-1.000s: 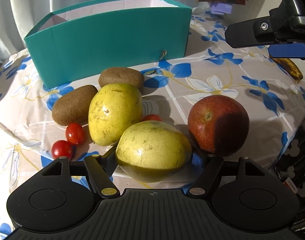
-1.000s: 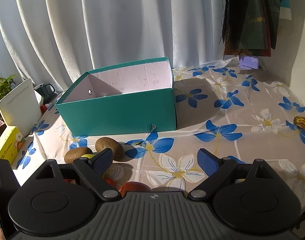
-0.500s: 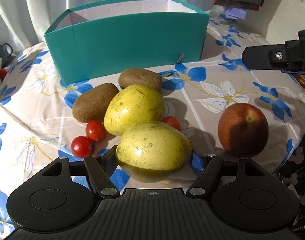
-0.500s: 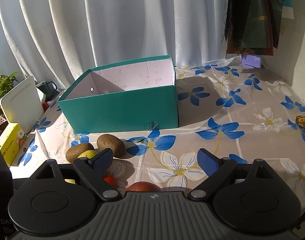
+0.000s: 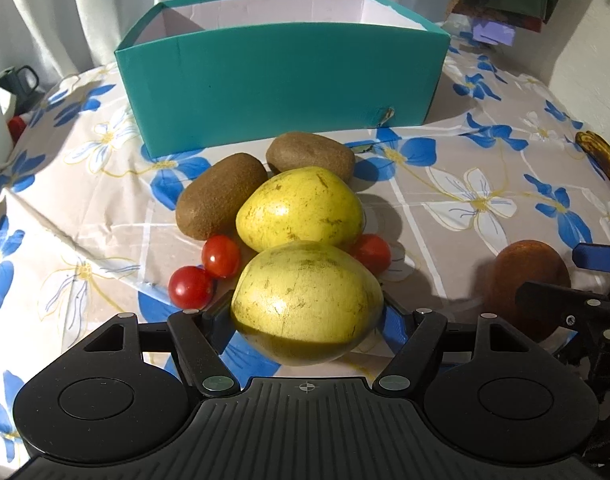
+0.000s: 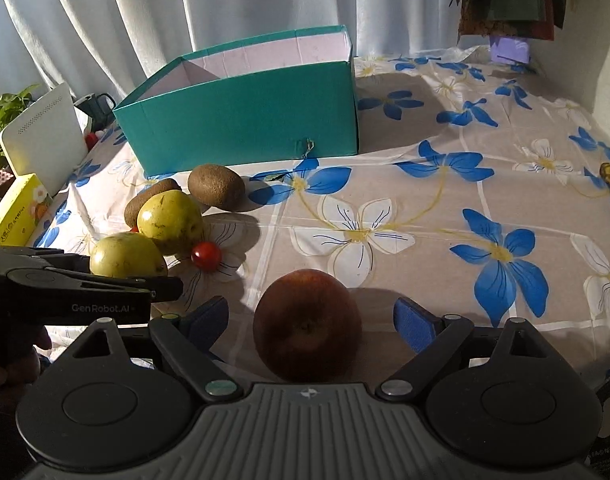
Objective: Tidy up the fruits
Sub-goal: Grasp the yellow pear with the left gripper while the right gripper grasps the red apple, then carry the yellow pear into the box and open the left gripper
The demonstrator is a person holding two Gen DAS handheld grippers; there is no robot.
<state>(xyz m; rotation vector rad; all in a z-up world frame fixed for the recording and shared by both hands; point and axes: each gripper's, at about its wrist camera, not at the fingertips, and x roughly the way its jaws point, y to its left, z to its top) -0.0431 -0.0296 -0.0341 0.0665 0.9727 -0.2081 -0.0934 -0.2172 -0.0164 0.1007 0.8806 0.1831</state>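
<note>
1. On the floral tablecloth (image 6: 385, 168), teal box (image 5: 281, 76) looks empty as far as visible; nothing sorted yet.
2. Left gripper (image 5: 307, 312) clenched on front yellow pear (image 5: 305, 300).
3. Right gripper (image 6: 309, 320) spread around red apple (image 6: 307, 320), not touching.
4. Left out: second pear (image 5: 301, 208), two kiwis (image 5: 221, 194), three cherry tomatoes (image 5: 221, 256), banana (image 5: 603, 160).

The open-topped teal cardboard box (image 6: 249, 120) walls off the far side of the flower-print tablecloth (image 6: 445, 208). In front of it the way is crowded: two brown fuzzy kiwis (image 5: 309, 156), a yellow-green pear-shaped fruit (image 5: 301, 210) and three small red cherry tomatoes (image 5: 221, 256) sit packed together. To the right of the cluster lies a broad open stretch of cloth, broken only by a dark red apple (image 6: 307, 324) near the front edge.
</note>
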